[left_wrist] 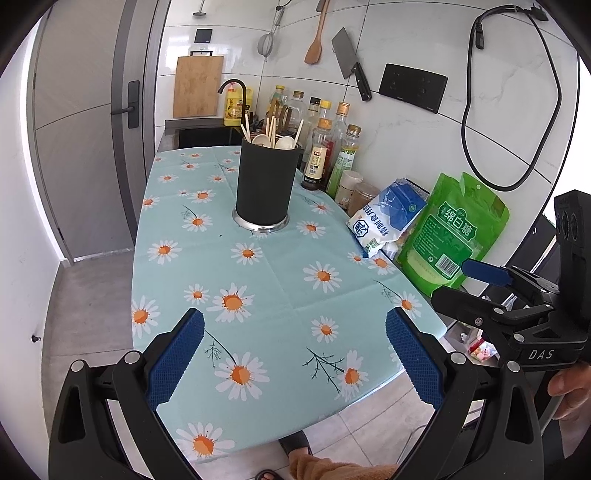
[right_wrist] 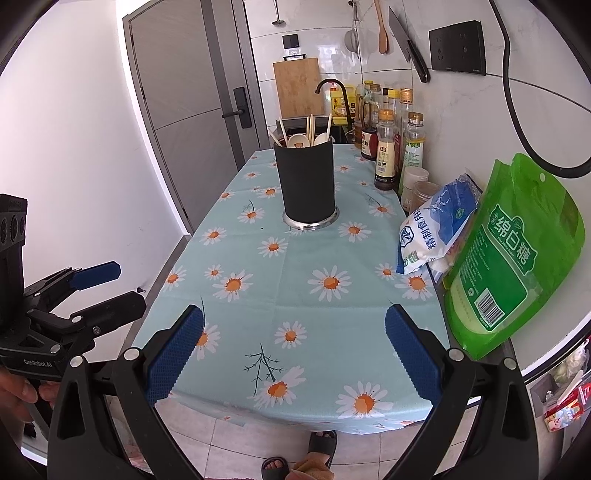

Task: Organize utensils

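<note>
I see a black holder (left_wrist: 266, 184) with a steel base, upright mid-table on the daisy cloth. Pale chopsticks (left_wrist: 272, 127) and two white spoons (left_wrist: 284, 142) stand inside it, leaning outward.

Both pictures are bright and evenly lit by soft daylight, and the white wall (right_wrist: 74, 122) at the left side is almost washed out, as is the strip at the far right edge of the left wrist view. Shadows are weak: only a faint one lies around the base of the black utensil holder (left_wrist: 266, 184) on the flowered tablecloth (left_wrist: 266, 280), and the glossy wall tiles (left_wrist: 406, 33) give mild reflections. The fisheye lens bends straight lines strongly toward the rim, the corners are black, and the centre stays sharp.
</note>
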Available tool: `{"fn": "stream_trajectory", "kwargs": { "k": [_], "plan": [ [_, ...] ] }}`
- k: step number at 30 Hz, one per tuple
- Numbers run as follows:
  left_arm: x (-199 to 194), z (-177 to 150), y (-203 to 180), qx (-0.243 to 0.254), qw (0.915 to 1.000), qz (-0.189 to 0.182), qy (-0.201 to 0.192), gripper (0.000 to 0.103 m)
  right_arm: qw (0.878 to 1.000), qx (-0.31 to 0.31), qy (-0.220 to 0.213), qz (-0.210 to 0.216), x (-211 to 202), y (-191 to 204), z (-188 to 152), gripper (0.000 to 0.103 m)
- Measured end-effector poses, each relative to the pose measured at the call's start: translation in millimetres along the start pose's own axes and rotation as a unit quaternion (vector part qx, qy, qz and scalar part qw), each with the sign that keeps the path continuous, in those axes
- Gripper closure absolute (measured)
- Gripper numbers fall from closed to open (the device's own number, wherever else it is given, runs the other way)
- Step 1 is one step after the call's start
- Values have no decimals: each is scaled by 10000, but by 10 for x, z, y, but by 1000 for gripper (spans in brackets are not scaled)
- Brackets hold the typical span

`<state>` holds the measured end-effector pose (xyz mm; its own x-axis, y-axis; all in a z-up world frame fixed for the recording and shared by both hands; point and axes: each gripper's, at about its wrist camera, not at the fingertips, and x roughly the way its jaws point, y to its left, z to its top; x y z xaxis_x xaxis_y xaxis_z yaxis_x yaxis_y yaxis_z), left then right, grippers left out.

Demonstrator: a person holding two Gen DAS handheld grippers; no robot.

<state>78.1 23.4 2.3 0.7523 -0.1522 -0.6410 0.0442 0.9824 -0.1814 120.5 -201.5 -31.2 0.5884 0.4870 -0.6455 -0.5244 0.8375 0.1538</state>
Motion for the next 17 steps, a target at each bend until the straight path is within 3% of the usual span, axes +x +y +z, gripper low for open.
{"fn": "stream_trajectory", "kwargs": {
  "k": [17],
  "plan": [
    [29,7,-75,30,10000,-48,82,7,10000,-18,-27,-17,-13,12,9,5]
  ]
}}
